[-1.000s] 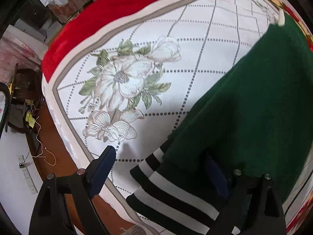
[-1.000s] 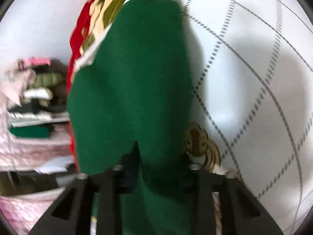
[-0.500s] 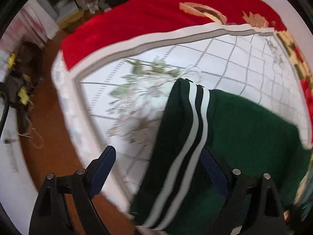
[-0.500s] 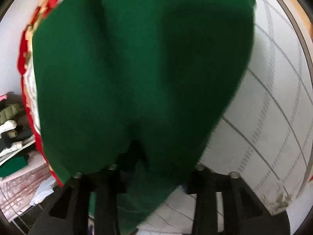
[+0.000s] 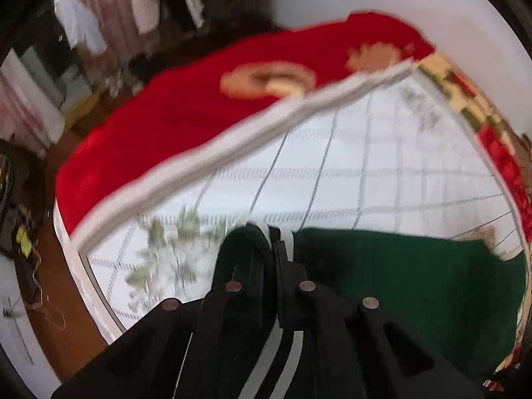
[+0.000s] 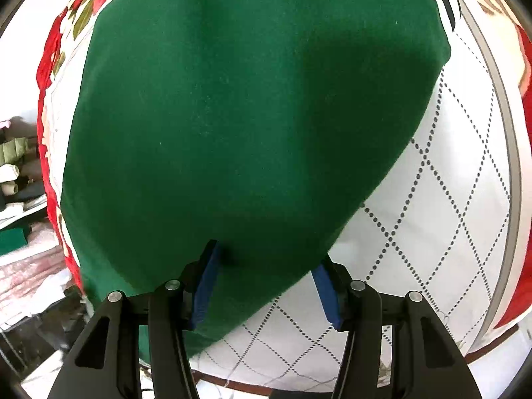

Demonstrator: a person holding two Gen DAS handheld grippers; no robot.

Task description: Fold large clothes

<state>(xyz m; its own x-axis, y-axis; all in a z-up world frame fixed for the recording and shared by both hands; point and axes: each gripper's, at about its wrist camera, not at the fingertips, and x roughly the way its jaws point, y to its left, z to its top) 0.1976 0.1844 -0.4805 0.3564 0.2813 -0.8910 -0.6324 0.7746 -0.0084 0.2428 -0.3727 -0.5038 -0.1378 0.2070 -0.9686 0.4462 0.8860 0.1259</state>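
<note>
Now pinching the green knit sweater (image 5: 415, 276)'s striped hem, left hand-held gripper (image 5: 271, 256) closed; right hand-held gripper (image 6: 266, 279) spread.

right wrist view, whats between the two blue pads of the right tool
In the right wrist view, the near edge of the green garment lies between the open right tool's pads, with white quilt showing beside it.
</note>
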